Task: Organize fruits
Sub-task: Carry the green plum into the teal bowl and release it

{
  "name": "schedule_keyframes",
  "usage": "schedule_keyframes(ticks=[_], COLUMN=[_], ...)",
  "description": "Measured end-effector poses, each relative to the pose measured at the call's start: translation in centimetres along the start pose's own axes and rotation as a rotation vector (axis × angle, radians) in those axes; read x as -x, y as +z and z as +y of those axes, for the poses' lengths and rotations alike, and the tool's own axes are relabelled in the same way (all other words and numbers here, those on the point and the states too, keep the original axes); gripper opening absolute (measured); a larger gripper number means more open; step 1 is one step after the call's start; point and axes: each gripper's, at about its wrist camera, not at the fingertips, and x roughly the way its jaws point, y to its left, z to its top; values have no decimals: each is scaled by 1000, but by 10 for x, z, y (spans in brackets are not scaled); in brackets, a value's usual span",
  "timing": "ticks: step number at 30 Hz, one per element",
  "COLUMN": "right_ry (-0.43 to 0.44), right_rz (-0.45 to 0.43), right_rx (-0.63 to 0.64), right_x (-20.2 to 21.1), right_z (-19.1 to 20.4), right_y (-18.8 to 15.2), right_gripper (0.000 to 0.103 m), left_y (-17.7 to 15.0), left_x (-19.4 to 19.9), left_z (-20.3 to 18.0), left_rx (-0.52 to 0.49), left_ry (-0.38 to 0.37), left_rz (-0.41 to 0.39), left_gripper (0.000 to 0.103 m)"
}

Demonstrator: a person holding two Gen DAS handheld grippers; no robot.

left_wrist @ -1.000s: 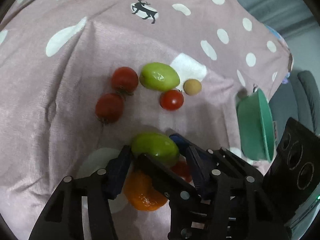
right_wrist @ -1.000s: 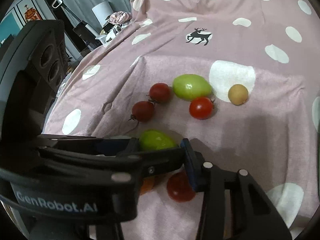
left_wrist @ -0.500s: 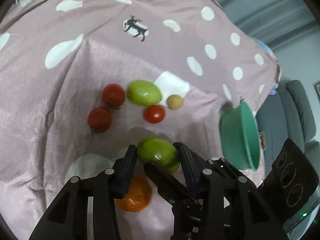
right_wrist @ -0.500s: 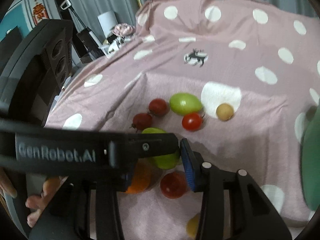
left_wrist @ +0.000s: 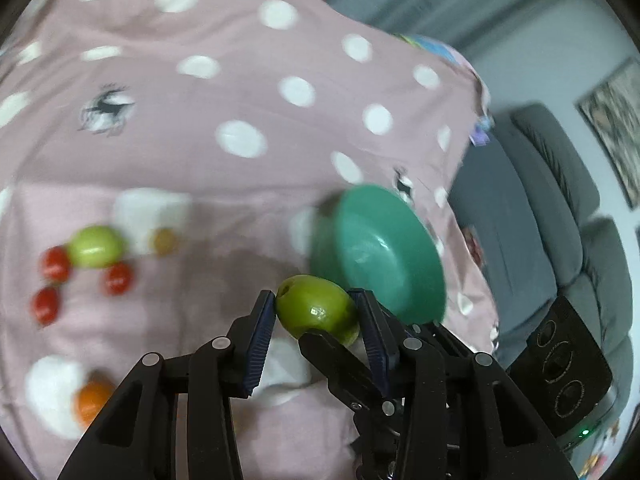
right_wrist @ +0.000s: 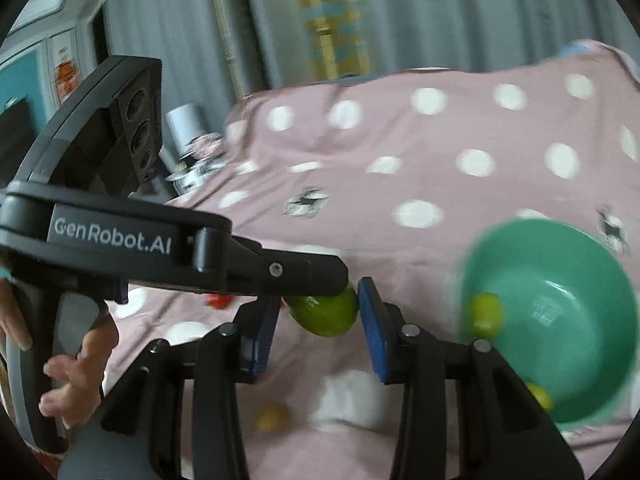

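Left tool (left_wrist: pixel 314 300) is clamped on the green fruit (left_wrist: pixel 320 314), one blue ribbed pad on each flank, and holds it clear of the spotted pink cloth (left_wrist: pixel 240 100), just beside the near rim of the green bowl (left_wrist: pixel 380 240). Right tool (right_wrist: pixel 320 300) is closing with the same fruit between its pads. The far pad looks to be touching, but the near side is hidden behind the left tool's finger, so I cannot tell if it presses. Handling, my estimate: the fruit is oval, with glossy skin and a stem dimple at one end. It is probably firm and light, and slick enough to squirt out if pinched near a tapered end. Best hold is across the widest belly with moderate squeeze. The bowl already has yellow-green fruit in it.
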Motion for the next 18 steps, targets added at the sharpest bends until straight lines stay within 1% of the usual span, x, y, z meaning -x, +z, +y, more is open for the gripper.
schedule_keyframes(ticks=[4, 7, 10, 12, 15, 16, 17, 18], right_ry=[-82, -121, -159, -180, -189, -199, -218, -230], right_rz=[-29, -37, -20, -4, 25, 30, 34, 38], right_rx=[-71, -140, -195, -211, -232, -224, -206, -195], right_x=[31, 47, 54, 50, 46, 46, 47, 48], right_z=[-54, -90, -121, -128, -140, -141, -140, -138], right_y=[-7, -18, -28, -32, -40, -42, -44, -44], right_gripper=[40, 40, 40, 40, 40, 39, 36, 34], left_y=[4, 4, 2, 0, -5, -7, -9, -10], left_x=[-47, -82, -108, -126, -137, -138, -137, -135], left_z=[-49, -76, -91, -93, -97, -100, -103, -105], left_rx=[-75, -119, -149, -130, -140, -162, -181, -193], left_ry=[-54, -60, -81, -99, -67, -44, -17, 9], left_rz=[51, 92, 118, 148, 165, 155, 138, 116], left_gripper=[42, 42, 42, 42, 42, 42, 42, 42])
